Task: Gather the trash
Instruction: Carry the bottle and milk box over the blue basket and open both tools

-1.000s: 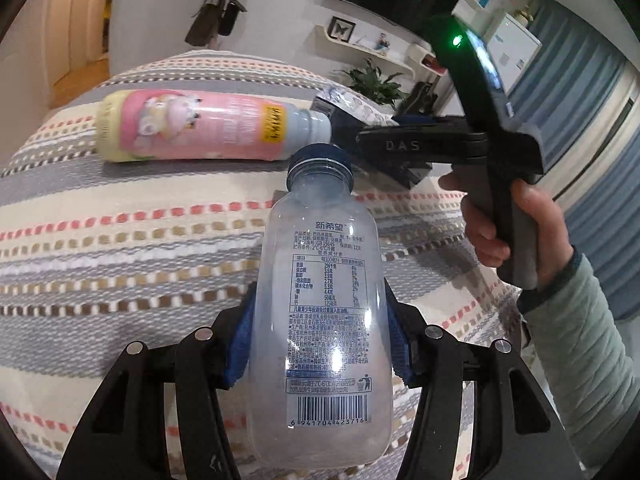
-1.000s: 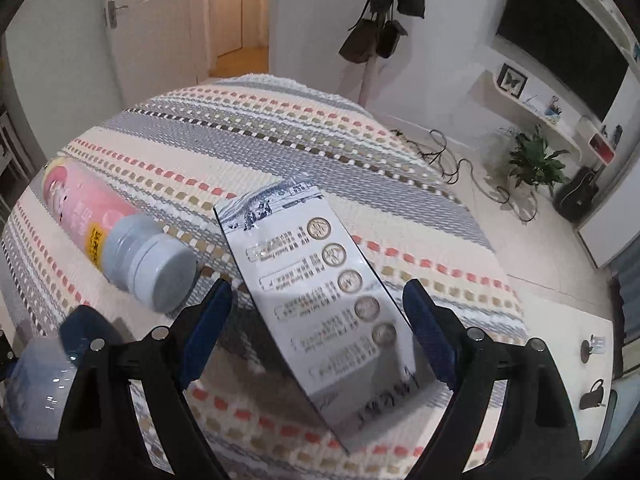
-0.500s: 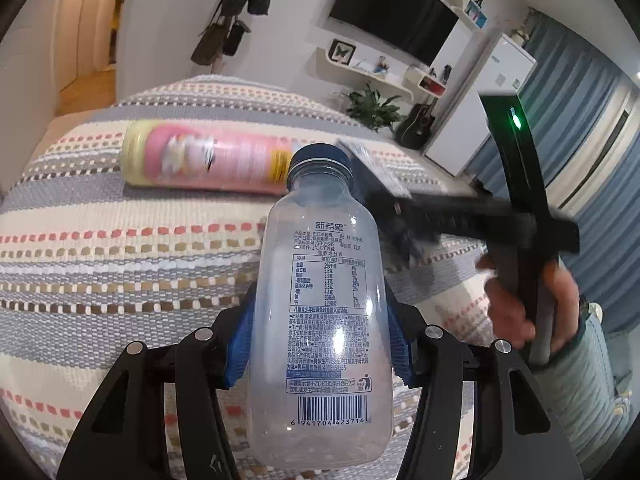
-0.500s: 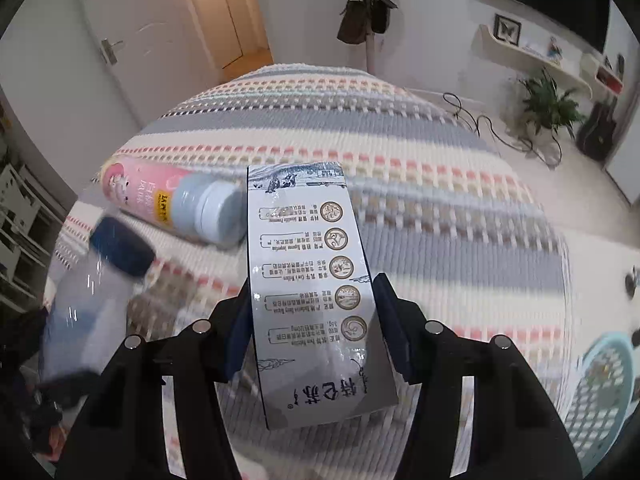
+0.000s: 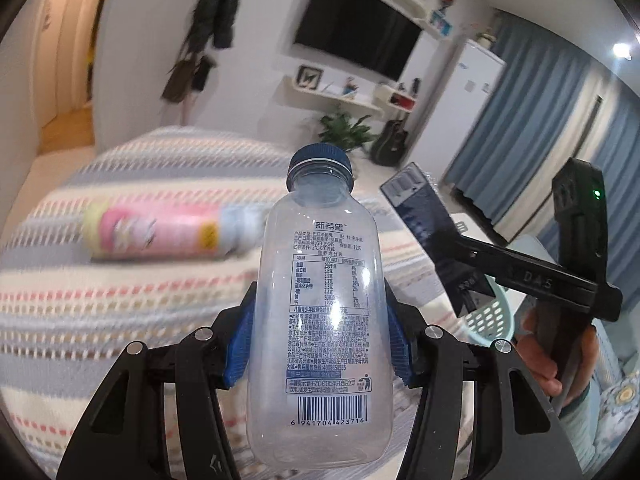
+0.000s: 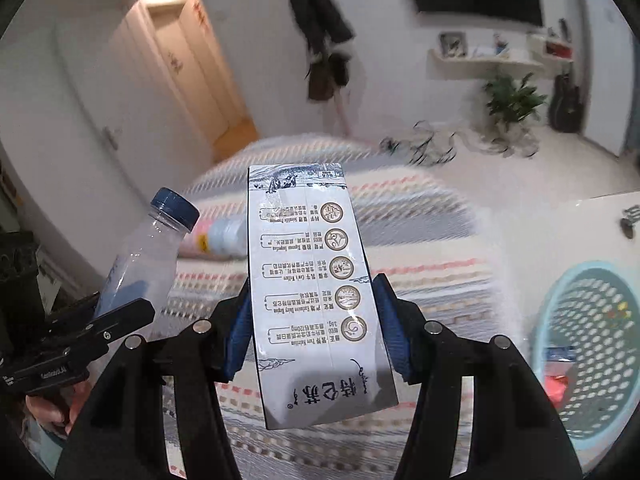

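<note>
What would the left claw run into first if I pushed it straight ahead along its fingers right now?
Probably the pink bottle lying on the striped bedspread. The left claw, shut on the clear bottle, points just right of its cap end. Depth is unclear; it might pass above it.

Your room was dimly lit, with a bluish cast. A ceiling lamp (image 5: 621, 50) glared at the upper right of your left view, and warm light glowed in the doorway (image 6: 182, 20) of your right view. Both held items stayed sharp: the bottle (image 5: 324, 280) with soft glare on its label, the carton (image 6: 316, 288) with glossy streaks. The bedspread (image 5: 100, 304) and pink bottle (image 5: 160, 232) smeared with motion blur. Fisheye bending curved the walls, and black vignette ringed the corners.
</note>
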